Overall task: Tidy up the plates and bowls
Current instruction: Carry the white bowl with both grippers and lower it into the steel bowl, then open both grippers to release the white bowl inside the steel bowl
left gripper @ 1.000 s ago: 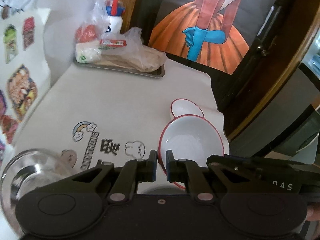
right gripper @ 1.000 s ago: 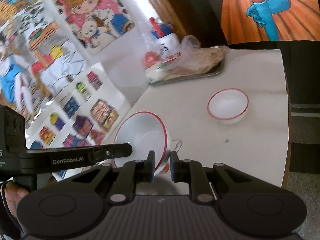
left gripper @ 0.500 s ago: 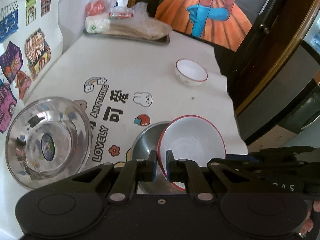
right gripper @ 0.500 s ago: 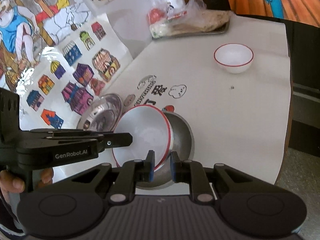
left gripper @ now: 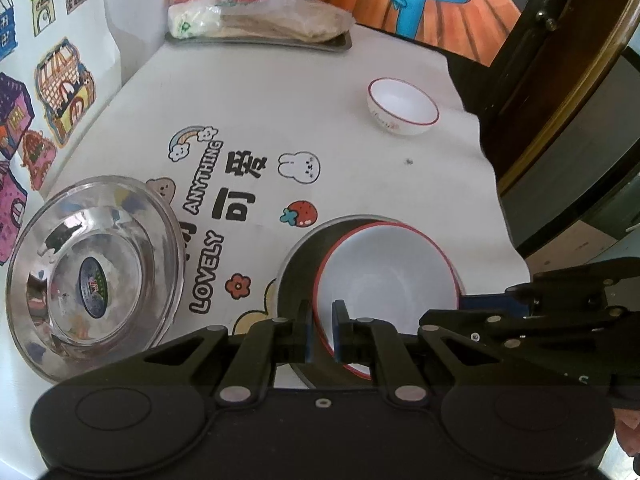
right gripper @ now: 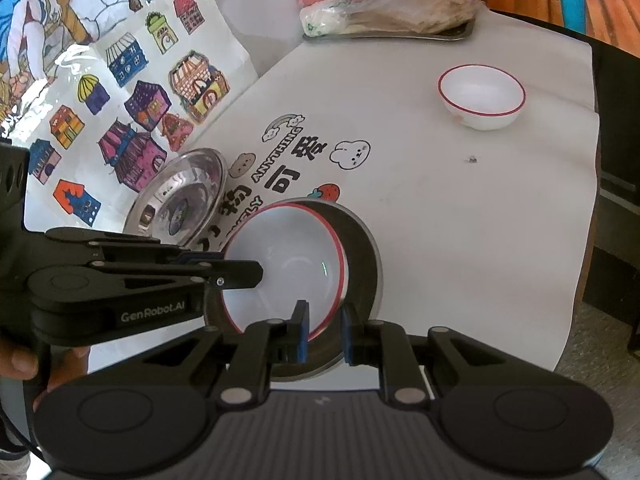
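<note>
Large bowl (left gripper: 384, 276) in metal plate (left gripper: 298, 264)

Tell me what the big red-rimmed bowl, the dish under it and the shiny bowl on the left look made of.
Big red-rimmed bowl: glossy white with a painted red rim, likely glazed ceramic, possibly melamine. Dish under it: dull grey with a thin rim, probably brushed metal. Shiny bowl: mirror reflections of the room, so polished stainless steel, with a sticker at its centre.

Left gripper (left gripper: 321, 330): pitched steeply down, jaws clamped on the near rim of the red-rimmed bowl (left gripper: 386, 280) (one finger inside, one outside). Right gripper (right gripper: 324, 332): likewise pitched down, clamped on the same bowl's rim at the opposite side, so each gripper crosses the other's view. A hand (right gripper: 24, 364) grips the left tool's handle.
</note>
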The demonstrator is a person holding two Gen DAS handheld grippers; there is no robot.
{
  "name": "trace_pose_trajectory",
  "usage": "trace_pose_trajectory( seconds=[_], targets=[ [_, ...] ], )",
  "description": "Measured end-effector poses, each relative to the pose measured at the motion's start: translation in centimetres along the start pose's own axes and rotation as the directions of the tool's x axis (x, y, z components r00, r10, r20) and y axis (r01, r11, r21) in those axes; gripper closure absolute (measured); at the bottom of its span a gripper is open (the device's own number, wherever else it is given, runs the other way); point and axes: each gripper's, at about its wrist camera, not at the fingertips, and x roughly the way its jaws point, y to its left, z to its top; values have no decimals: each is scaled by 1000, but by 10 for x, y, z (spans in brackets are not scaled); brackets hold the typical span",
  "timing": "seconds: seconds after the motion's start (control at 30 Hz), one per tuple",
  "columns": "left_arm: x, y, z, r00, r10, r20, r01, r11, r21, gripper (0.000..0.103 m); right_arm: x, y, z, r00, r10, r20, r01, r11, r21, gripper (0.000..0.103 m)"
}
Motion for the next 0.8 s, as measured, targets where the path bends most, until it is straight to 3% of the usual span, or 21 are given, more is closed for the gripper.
trace_pose_trajectory(
  seconds=[0.3,0.8],
  targets=[
    [9,2,4,999,1,-44,-1,1000,-1,94,10,4,5,998,-22,-64,20,999,-32,84],
    [11,1,8,998,-17,-61,17,1000,3,88,10,4,4,998,-3,-60,0,999,-52,74]
  ],
)
